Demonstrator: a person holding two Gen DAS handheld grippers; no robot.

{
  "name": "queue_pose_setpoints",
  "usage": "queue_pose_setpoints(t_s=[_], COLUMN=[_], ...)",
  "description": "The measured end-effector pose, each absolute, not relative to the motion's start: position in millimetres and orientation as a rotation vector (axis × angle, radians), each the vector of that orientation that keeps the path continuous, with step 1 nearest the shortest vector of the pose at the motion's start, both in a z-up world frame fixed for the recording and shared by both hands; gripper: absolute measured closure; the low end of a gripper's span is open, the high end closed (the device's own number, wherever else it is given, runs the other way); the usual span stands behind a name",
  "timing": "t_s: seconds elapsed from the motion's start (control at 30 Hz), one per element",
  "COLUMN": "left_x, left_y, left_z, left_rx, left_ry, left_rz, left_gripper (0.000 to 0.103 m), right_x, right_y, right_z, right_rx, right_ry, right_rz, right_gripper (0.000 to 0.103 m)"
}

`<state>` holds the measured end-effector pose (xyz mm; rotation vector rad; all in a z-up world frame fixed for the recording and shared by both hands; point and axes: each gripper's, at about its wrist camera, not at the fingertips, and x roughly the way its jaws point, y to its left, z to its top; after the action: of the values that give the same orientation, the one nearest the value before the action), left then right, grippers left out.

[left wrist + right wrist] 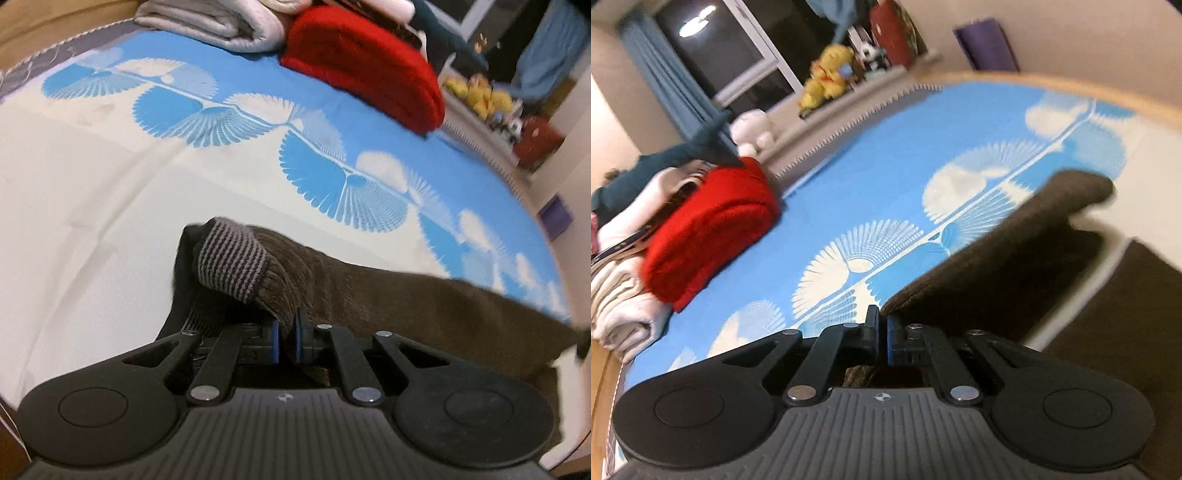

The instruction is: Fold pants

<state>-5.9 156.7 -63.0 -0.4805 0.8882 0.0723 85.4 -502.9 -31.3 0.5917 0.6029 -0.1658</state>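
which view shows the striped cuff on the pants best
The left wrist view: the striped cuff sits sharp and close above the left hand-held gripper. The right wrist view shows only blurred brown pants, no cuff.

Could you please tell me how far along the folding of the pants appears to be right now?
Early stage. Done: both tongs have gripped the dark brown pants, the left tongs near the striped waistband, the right tongs on another edge. In hand: the fabric hangs lifted above the bedspread. Left: no finished fold shows yet.
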Motion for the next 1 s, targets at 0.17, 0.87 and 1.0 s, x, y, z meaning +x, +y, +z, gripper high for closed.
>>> queue_pose_setpoints(t_s=[0.17, 0.87, 1.0], left_x=[-27, 6, 10], left_y=[175, 186, 185], left_z=[-76, -113, -113], left_rx=[-0.492, -0.589, -0.586], left_ry=[0.971, 1.148, 1.149], left_rz=[0.128, 0.296, 0.305], left_gripper=[0.095, 0.054, 0.054], right_x=[-6, -46, -36], right_y=[-509, -661, -674], right_z=[-40, -148, -148], right_rx=[0.588, 1.208, 1.173], right_ry=[0.673, 0.770, 0.734], right_rz=[-0.220, -0.581, -0.639], right_gripper=[0.100, 0.070, 0.070])
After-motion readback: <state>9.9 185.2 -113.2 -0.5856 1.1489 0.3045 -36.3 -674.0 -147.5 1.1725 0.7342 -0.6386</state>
